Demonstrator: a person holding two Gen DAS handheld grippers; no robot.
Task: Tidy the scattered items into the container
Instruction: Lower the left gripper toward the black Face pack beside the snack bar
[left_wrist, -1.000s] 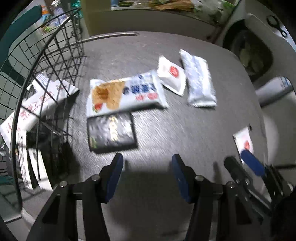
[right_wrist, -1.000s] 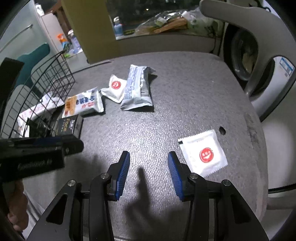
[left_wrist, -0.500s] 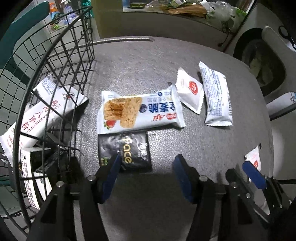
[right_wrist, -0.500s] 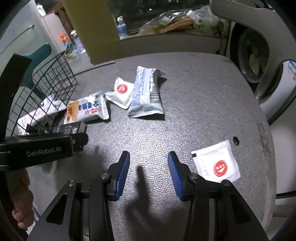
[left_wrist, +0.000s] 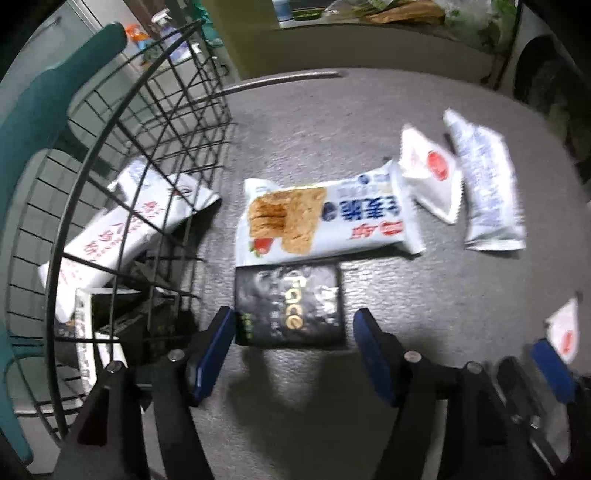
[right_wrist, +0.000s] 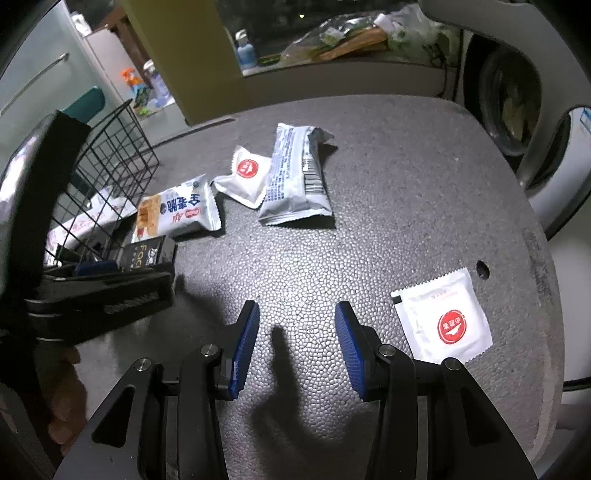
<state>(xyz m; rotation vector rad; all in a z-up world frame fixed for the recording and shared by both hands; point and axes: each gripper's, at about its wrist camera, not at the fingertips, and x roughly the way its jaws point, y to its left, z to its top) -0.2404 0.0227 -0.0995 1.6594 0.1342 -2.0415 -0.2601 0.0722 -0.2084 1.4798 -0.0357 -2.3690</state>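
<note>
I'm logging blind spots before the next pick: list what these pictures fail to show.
- Left wrist view: boxes low in the wire basket are masked by its bars and shadow.
- Left wrist view: the far sachet is blurred and partly behind the right gripper.
- Right wrist view: the black box is half covered by the left gripper.

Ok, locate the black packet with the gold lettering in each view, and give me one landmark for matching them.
Left wrist: black packet lies low and central, between the open left tool's pads.
Right wrist: black packet sits at left, partly hidden behind the left tool.
Shared landmark: the biscuit-picture snack bar just beyond it.
</note>
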